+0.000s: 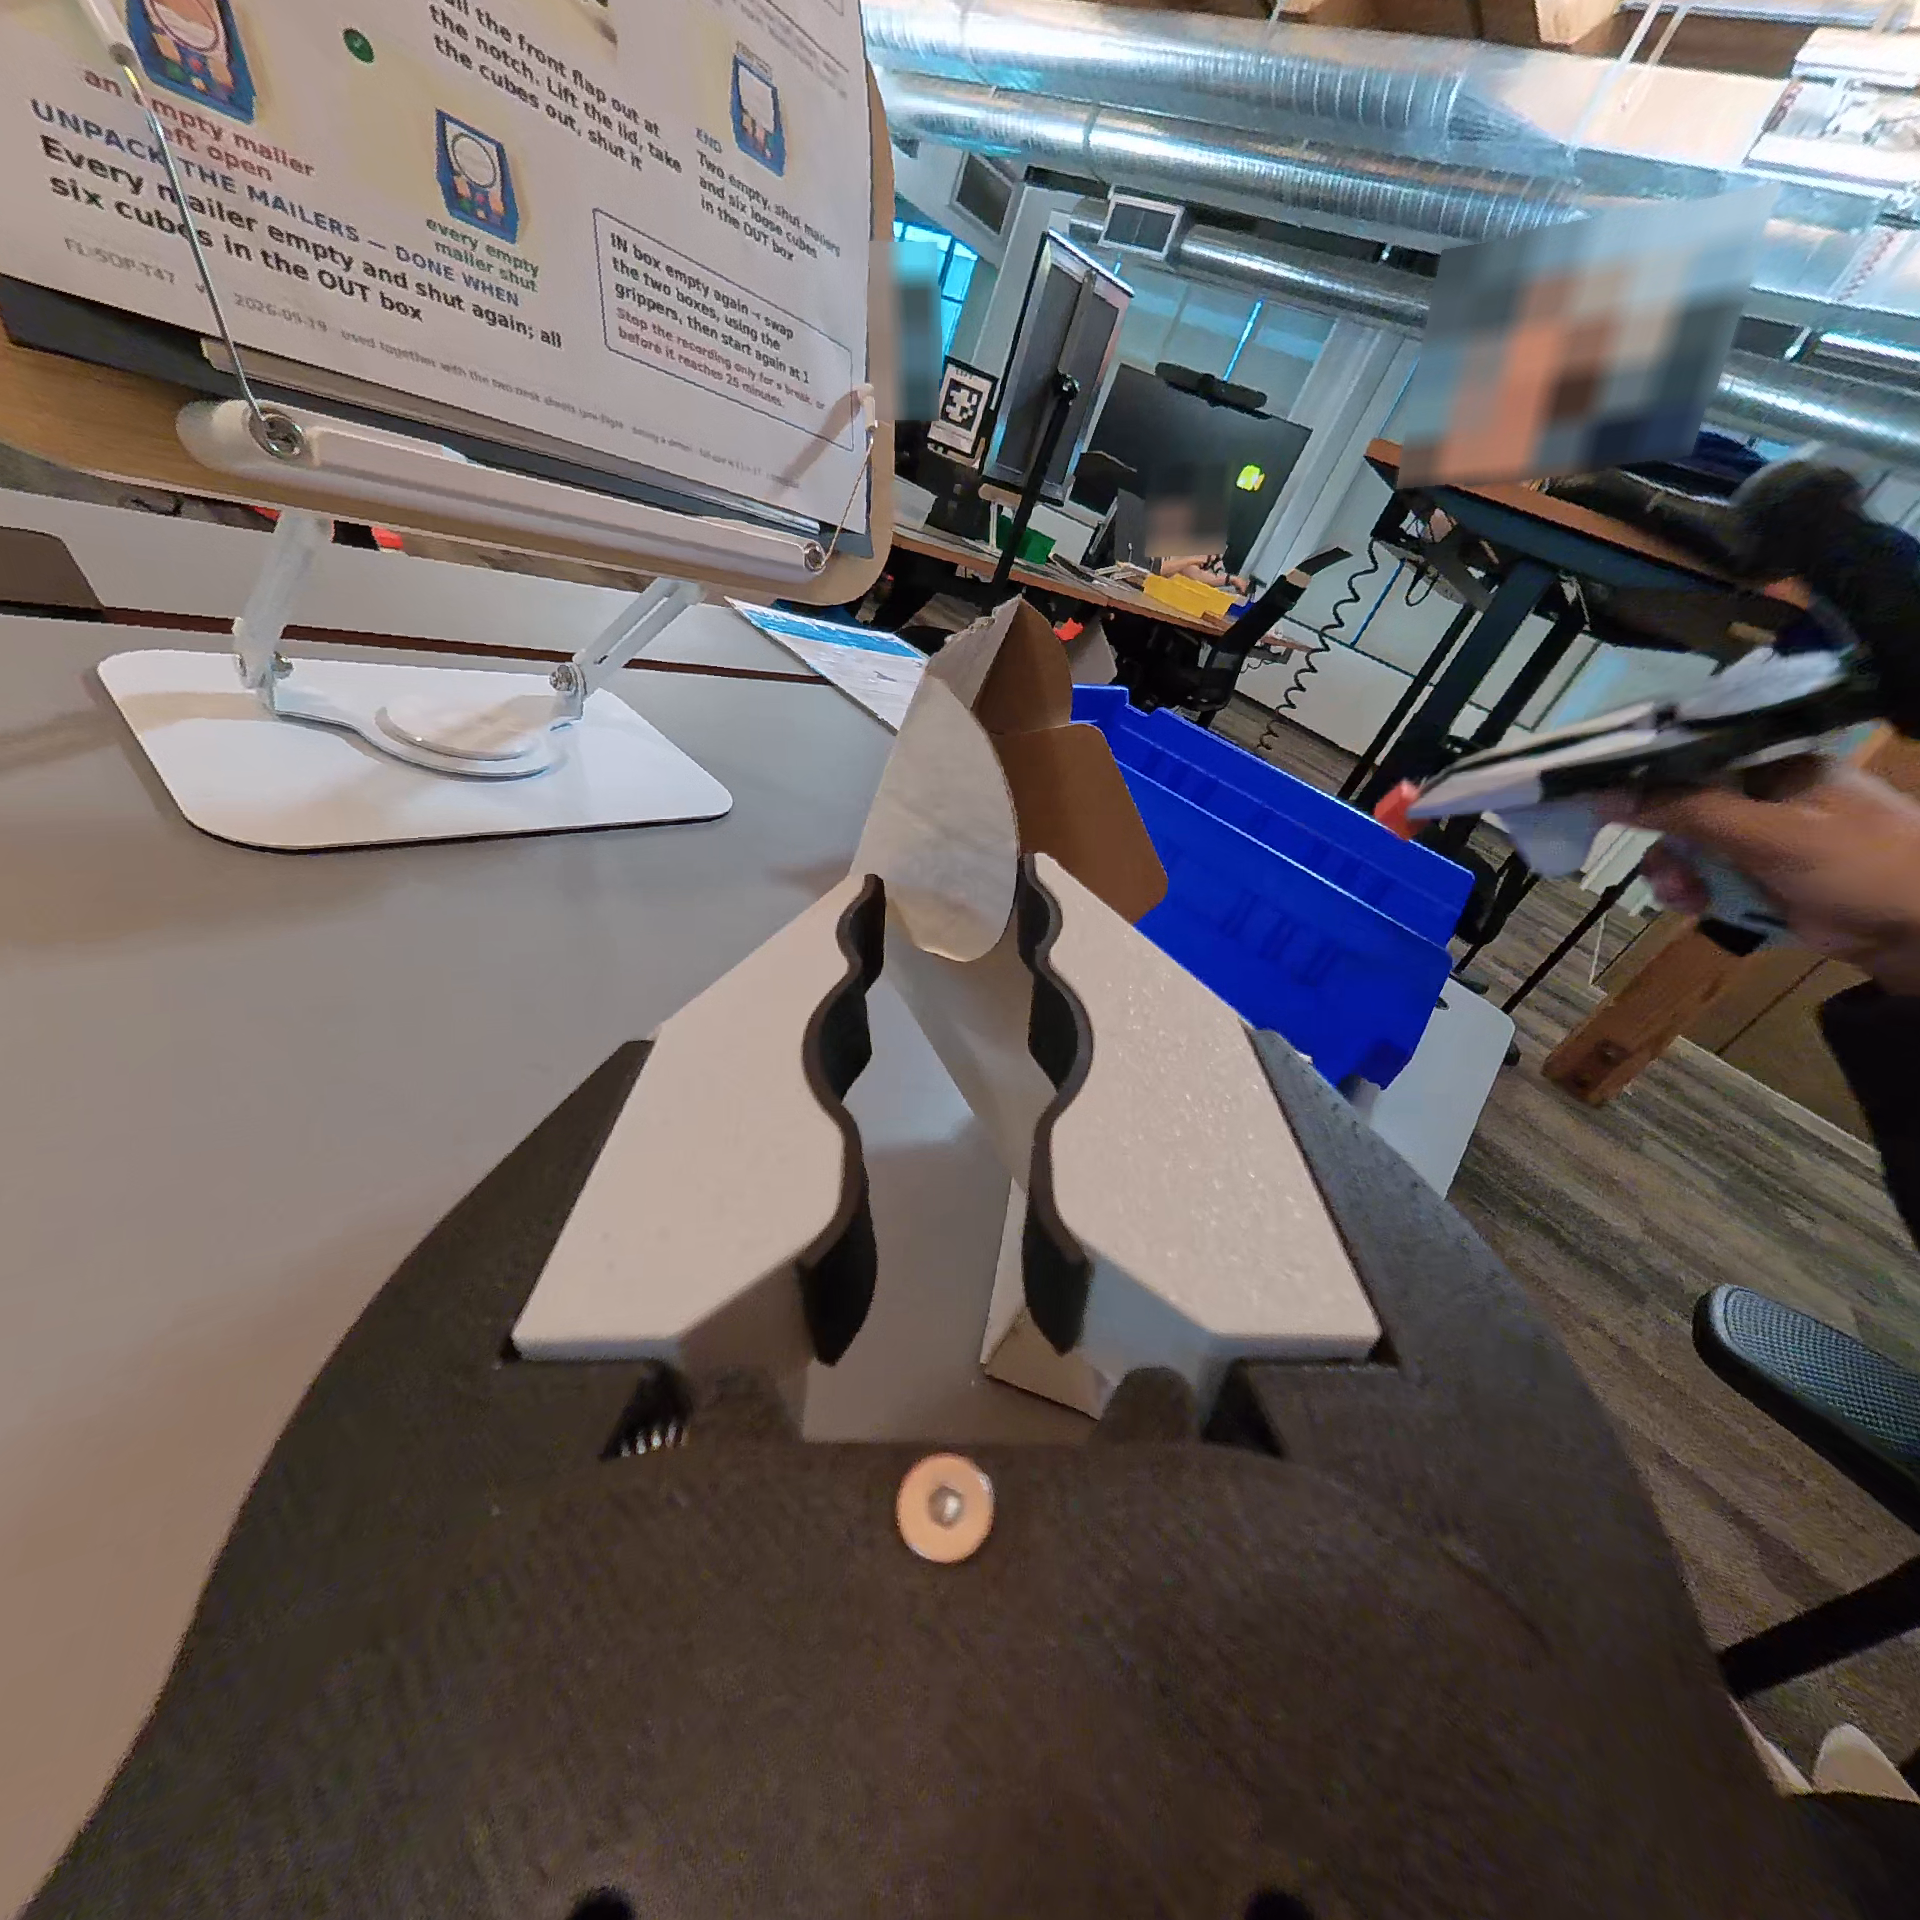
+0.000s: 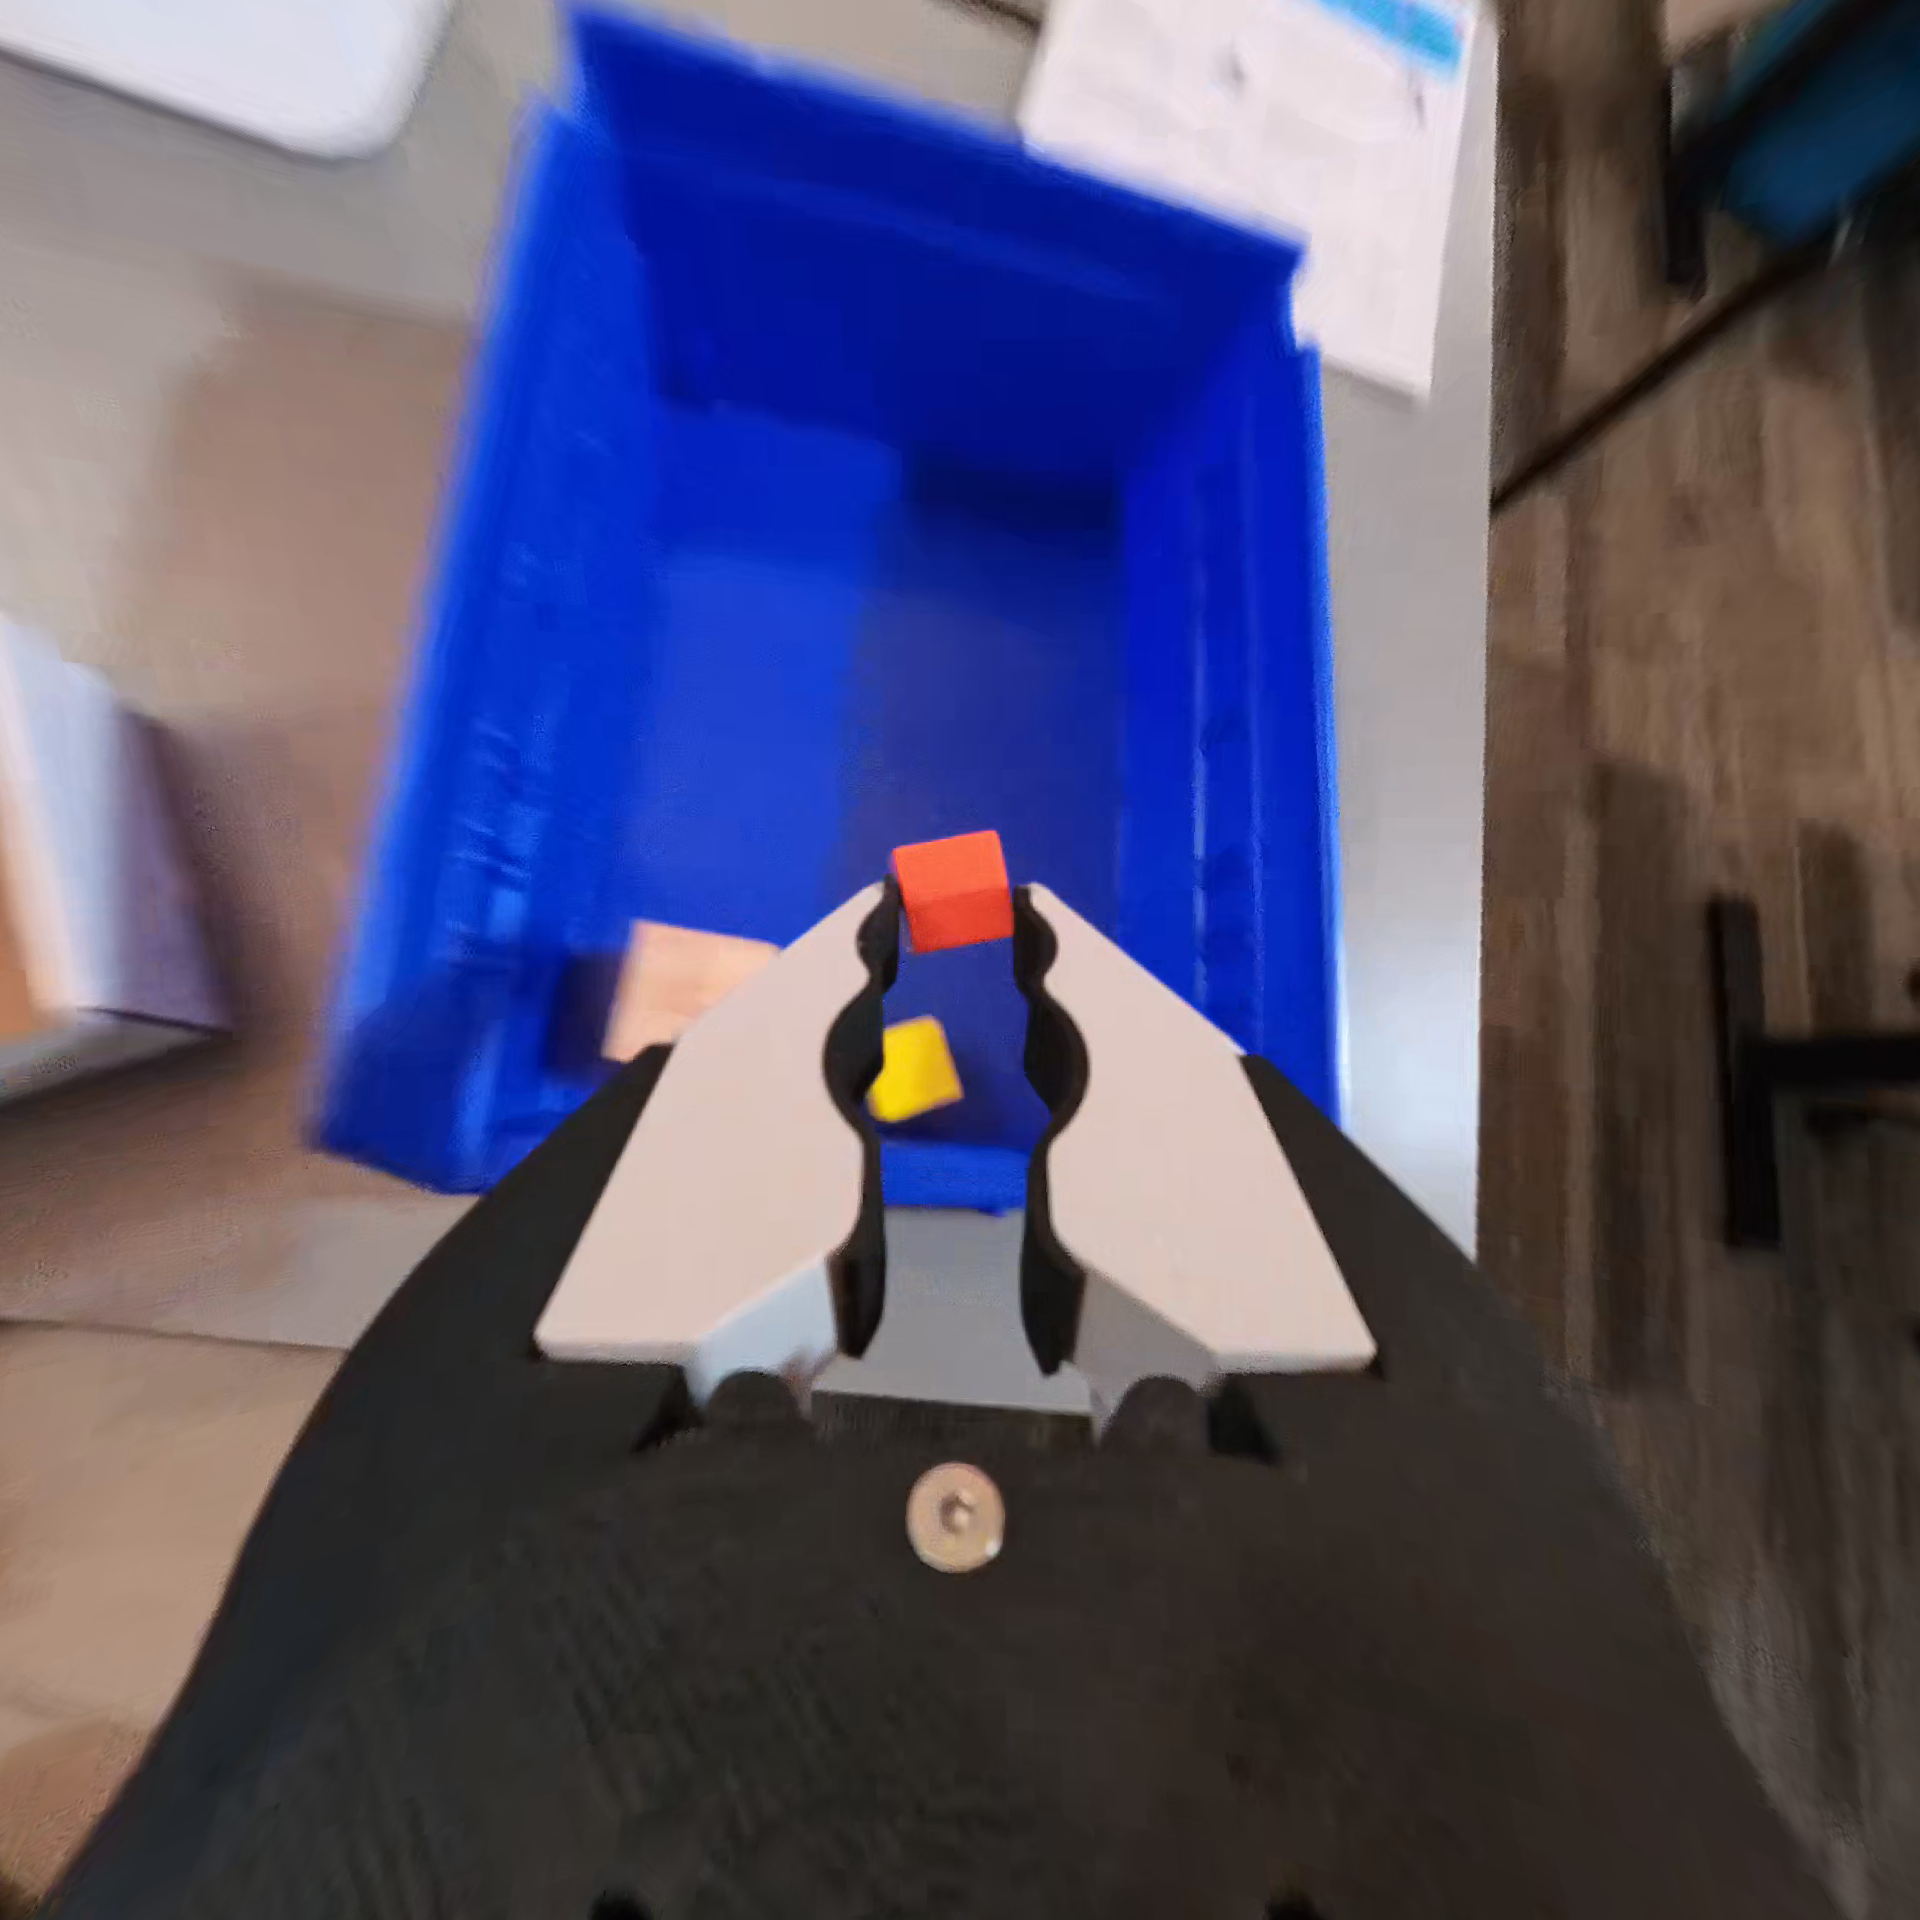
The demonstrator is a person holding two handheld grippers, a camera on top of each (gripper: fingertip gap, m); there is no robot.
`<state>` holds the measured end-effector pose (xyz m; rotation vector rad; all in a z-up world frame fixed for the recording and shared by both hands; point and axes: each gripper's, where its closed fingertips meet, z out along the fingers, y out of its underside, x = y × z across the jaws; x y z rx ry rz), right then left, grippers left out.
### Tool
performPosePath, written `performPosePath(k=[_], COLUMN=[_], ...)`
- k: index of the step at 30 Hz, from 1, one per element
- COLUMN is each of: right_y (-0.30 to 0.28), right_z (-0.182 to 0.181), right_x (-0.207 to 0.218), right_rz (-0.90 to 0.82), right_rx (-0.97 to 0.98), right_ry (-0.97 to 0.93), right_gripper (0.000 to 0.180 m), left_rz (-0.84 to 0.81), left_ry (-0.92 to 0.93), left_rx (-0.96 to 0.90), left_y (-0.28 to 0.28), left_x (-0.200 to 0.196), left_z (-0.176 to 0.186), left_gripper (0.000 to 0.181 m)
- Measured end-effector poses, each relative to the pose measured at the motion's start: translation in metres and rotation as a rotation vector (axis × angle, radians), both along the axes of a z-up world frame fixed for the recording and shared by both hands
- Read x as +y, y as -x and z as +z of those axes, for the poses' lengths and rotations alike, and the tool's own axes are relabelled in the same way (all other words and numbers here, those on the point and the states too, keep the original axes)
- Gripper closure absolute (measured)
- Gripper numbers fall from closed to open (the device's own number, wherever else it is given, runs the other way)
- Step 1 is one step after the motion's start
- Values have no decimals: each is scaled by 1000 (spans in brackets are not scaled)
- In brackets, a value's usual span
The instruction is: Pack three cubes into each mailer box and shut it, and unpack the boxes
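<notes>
My left gripper point(image 1: 951, 914) is shut on a white mailer box flap point(image 1: 940, 842), holding the lid up; its brown inner side point(image 1: 1070, 800) shows behind the fingers. My right gripper point(image 2: 954, 899) is shut on a red cube point(image 2: 951, 888) and holds it above the blue bin point(image 2: 790, 312). A yellow cube point(image 2: 914, 1070) lies on the bin floor below it, and a pale tan cube point(image 2: 675, 987) lies at the bin's near left. The right gripper also shows in the left wrist view point(image 1: 1403, 805), held by a hand beyond the blue bin point(image 1: 1278, 894).
A white document stand point(image 1: 416, 748) with an instruction sheet point(image 1: 468, 208) stands on the grey table point(image 1: 260, 1039) at the left. A printed sheet point(image 2: 1299, 156) lies behind the bin. The table's right edge drops to a wood-look floor point(image 2: 1714, 727). A black chair point(image 1: 1818, 1382) is at the right. One gripper's finger ends stand about 40 cm off the other's.
</notes>
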<state>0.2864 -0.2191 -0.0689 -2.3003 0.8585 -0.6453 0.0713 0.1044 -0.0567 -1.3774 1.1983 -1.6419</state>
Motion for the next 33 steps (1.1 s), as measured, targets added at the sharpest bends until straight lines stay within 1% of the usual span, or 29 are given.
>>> performPosePath(k=[1, 3, 5, 10, 22, 25, 28, 31, 33], right_y=[-9, -20, -23, -27, -26, -25, -23, -19, -11], right_z=[-18, -43, -56, -69, -93, -91, -80, -55, -30], right_x=[-15, -35, -43, -56, -61, -63, -61, -47, -23], right_rz=[-36, -80, -100, -135, -139, -138, -132, -99, -31], right_rx=[36, 84, 109, 131, 199, 191, 172, 126, 72], right_ry=[28, 75, 97, 158, 182, 203, 200, 150, 71], right_gripper=[159, 159, 159, 159, 159, 158, 151, 149, 148], left_rz=[-1, -1, 1, -5, -8, -7, -6, -4, -3], left_ry=[-1, -14, -29, -27, -17, -18, -16, -16, -17], left_rx=[0, 0, -3, -8, -17, -17, -17, -17, -17], left_y=[0, 0, -1, -1, 1, 0, 0, 0, 0], left_x=[-1, -3, -4, -4, -3, -3, -2, -2, -1], left_z=[0, 0, 0, 0, 3, 3, 3, 3, 3], left_gripper=[156, 156, 156, 156, 156, 156, 156, 156, 156])
